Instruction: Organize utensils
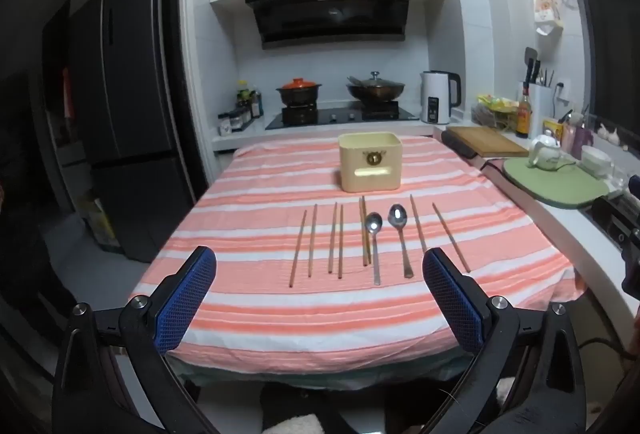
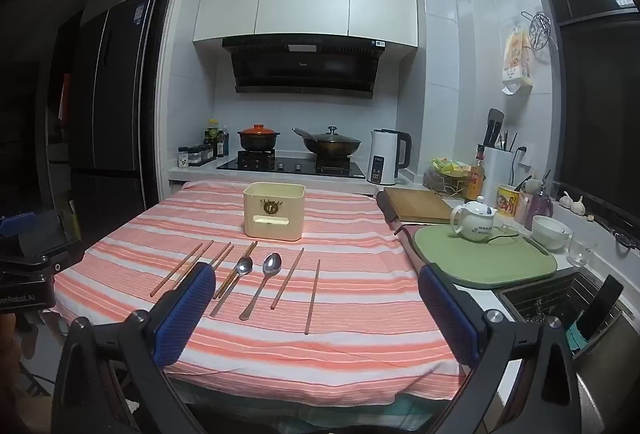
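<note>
Pink and white stripes cover the table (image 1: 248,318) where your chopsticks (image 1: 312,240) and two spoons (image 1: 398,238) lie in a row, just in front of the cream box (image 1: 369,161), while your left gripper (image 1: 320,298) and right gripper (image 2: 316,304) both hang wide open, holding nothing.

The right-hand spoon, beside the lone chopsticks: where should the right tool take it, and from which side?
Grip the right spoon at mid-handle, coming down from above with the fingers across the shaft. It lies flat on the striped cloth, bowl toward the cream box, handle toward you. The handle is thin, with bare cloth on both sides; the right tool is open and empty.
</note>
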Motion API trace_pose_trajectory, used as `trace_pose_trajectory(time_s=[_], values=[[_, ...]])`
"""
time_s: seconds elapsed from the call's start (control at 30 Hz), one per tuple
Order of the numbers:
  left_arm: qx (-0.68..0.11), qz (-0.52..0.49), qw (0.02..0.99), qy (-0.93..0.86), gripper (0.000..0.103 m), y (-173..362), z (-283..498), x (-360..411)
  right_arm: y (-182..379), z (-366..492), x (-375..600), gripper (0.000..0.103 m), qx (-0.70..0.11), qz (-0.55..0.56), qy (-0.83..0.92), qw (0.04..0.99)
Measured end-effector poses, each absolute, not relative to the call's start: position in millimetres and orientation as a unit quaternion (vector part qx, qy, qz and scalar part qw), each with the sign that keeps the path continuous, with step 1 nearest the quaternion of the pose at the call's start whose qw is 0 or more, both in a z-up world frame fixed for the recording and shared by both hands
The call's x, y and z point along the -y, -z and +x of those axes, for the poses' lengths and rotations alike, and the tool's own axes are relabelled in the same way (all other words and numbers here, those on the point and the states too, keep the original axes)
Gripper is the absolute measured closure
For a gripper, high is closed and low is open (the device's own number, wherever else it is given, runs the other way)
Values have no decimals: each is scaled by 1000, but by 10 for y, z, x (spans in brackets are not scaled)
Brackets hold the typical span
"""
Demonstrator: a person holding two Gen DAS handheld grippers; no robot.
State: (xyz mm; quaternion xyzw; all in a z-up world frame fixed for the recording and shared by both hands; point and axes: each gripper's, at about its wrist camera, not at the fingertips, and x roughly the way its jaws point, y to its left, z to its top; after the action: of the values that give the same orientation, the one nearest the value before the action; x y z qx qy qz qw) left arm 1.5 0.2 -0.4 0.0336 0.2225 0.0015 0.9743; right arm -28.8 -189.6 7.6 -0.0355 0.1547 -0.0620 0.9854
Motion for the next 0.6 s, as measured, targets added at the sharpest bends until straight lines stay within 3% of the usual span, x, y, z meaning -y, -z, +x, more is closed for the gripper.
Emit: trace_pose_trajectory(time_s=[0.6], values=[[-221,30,975,4,0,25,40,-18,-80,-256,1895,0,-160,-35,61,985]])
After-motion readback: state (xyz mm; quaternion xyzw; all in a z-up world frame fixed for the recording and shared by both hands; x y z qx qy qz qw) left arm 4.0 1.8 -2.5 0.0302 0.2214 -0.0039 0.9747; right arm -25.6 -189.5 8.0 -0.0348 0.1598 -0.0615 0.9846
